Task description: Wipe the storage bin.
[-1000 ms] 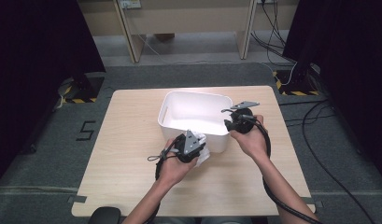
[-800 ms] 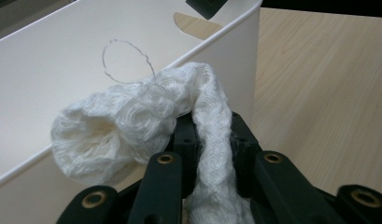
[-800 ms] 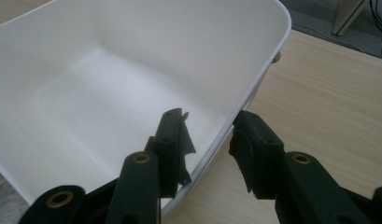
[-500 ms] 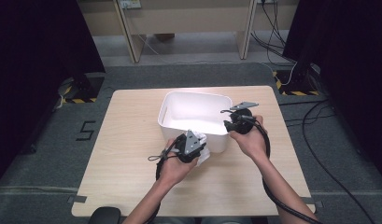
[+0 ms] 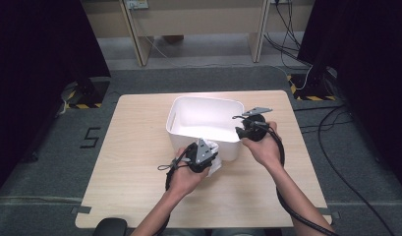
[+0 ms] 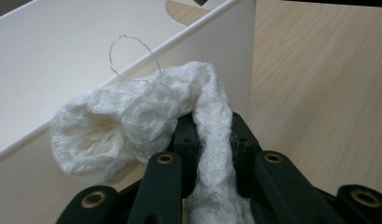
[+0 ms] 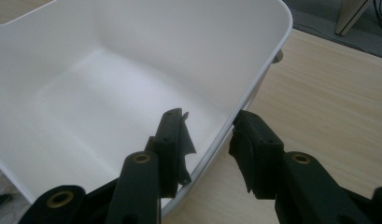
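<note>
Nothing has shifted visibly since the earlier frames: both hands, the cloth and the bin sit where they were. The white cloth (image 6: 132, 126) is a soft, crinkled, gauzy fabric, bunched into a loose wad with one rope-like strip running down from it; a thin loose thread curls up from its top. The left gripper (image 5: 202, 153) is clamped on this cloth: in the left gripper view the strip passes between the two black jaws, and the bunched part bulges out toward 10 o'clock from the jaw tips, against the outer face of the near wall of the white bin (image 5: 188, 137). In the high view the cloth (image 5: 214, 156) shows at the gripper's 3 o'clock side, outside the bin, just beside its near wall, above the wooden table (image 5: 134, 187). The right gripper (image 5: 248, 129) is at the bin's right near corner, at about 2 o'clock from the left gripper. Its jaws straddle the bin's side wall (image 7: 254, 88), one jaw inside and one outside; the jaws stand apart and whether the pads press on the wall cannot be told.
</note>
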`<action>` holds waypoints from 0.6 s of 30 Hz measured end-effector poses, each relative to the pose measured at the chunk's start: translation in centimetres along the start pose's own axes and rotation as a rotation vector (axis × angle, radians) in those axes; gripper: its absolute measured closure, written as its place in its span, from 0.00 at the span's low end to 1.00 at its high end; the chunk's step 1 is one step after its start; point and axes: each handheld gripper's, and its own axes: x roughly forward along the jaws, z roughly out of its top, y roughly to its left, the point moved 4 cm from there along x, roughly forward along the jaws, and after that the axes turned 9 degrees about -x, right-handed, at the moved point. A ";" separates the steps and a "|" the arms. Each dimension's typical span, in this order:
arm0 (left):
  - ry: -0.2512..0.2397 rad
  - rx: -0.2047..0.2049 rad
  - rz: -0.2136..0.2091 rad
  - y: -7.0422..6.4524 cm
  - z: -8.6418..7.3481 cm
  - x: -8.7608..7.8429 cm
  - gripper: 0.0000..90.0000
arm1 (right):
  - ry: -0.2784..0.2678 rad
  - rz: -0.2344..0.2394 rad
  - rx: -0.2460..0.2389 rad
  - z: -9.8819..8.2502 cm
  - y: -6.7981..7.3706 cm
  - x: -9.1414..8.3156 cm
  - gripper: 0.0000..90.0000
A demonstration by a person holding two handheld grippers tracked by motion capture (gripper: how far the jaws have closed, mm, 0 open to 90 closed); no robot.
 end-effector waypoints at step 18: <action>0.018 -0.017 -0.014 -0.3 -1.3 1.1 0.86 | 0.000 0.003 0.004 0.0 0.1 0.0 0.71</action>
